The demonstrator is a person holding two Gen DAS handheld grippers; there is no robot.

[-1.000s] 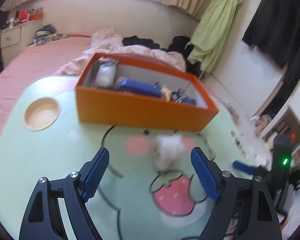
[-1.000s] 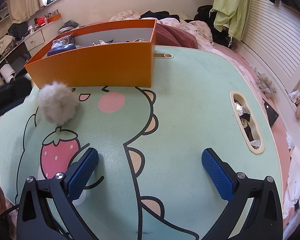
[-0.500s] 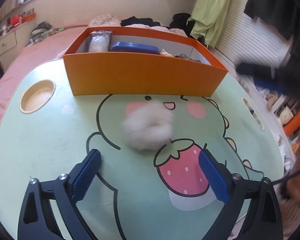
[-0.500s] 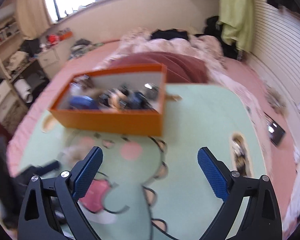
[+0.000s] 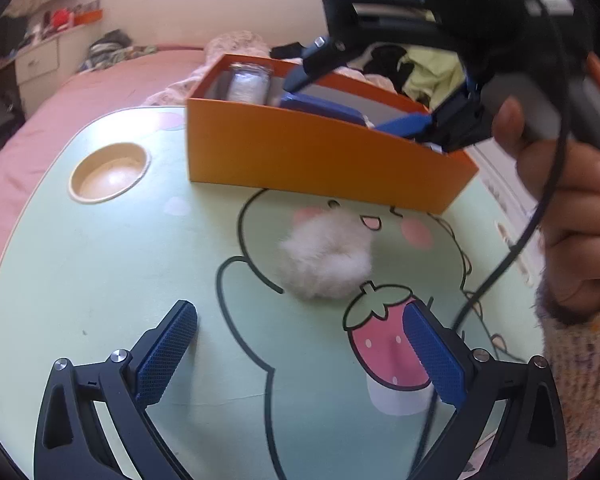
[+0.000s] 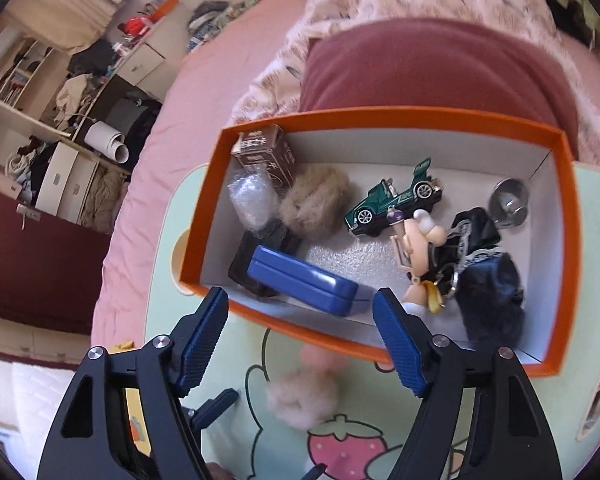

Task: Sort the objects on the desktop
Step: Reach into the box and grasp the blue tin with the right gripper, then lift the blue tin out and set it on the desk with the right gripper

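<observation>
Right claw now above orange box, closing.

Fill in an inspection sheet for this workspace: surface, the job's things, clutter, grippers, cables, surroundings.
Surface: mint cartoon-print table with a round cup recess.
Job's things: white fluffy pompom lies loose on the table in front of the orange box; the box holds a blue case, green toy car, tan pompom and figurine keychain.
Clutter: nothing seen.
Grippers: left gripper open, empty; right gripper closing, empty, above the box.
Cables: black cable hangs from the right gripper.
Surroundings: pink bed, messy shelves.
</observation>
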